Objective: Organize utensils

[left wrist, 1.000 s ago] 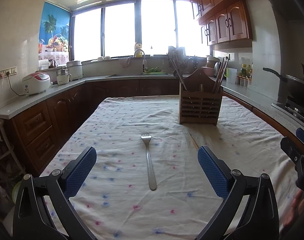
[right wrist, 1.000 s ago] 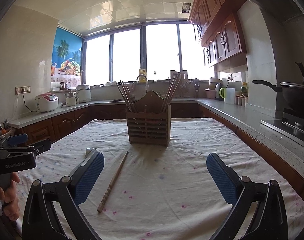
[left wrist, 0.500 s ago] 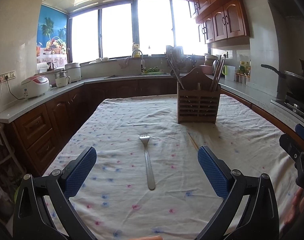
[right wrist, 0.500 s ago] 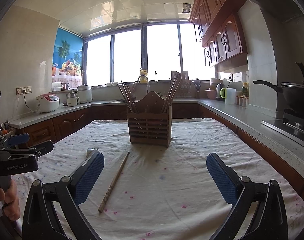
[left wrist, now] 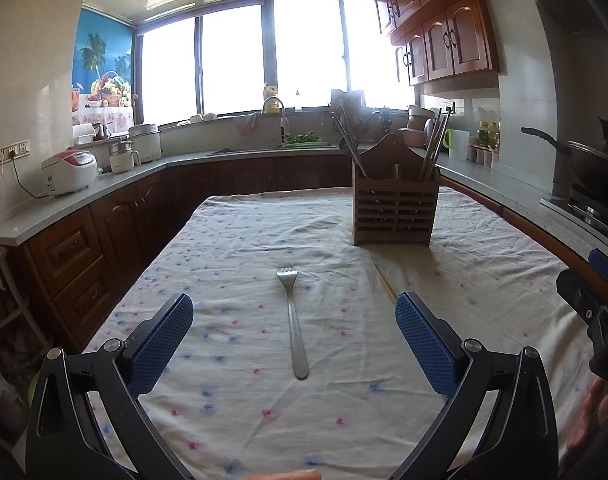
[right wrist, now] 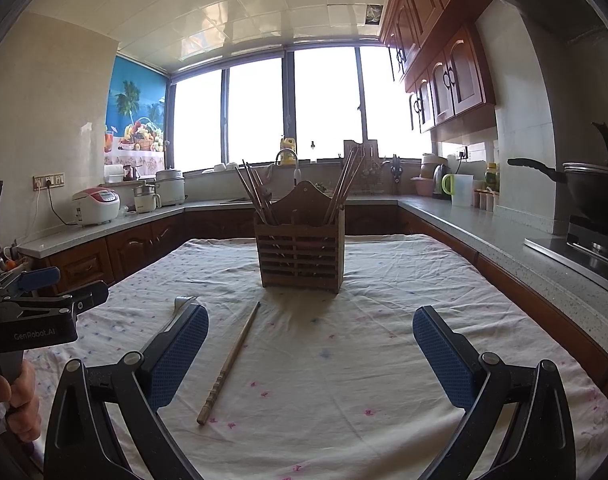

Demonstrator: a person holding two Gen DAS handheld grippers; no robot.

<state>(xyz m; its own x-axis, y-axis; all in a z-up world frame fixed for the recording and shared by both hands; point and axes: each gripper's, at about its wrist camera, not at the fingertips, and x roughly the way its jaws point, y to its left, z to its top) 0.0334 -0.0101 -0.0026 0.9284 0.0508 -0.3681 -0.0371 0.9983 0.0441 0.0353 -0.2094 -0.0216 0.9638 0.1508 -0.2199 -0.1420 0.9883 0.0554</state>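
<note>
Both wrist views face the holder (left wrist: 395,212) across the table

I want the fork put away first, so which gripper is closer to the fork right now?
Left. The left gripper is open with the fork lying between its fingers. The right gripper sits off to the fork's right, lined up nearer the chopstick.

The only legible writing is "GenRobot.AI", printed in pale letters on the black body of the left gripper (right wrist: 52,304), seen at the left edge of the right wrist view, well to the left of the wooden utensil holder (right wrist: 300,256). The label on the white rice cooker (right wrist: 96,206), on the counter left of that holder, is too small to read.
</note>
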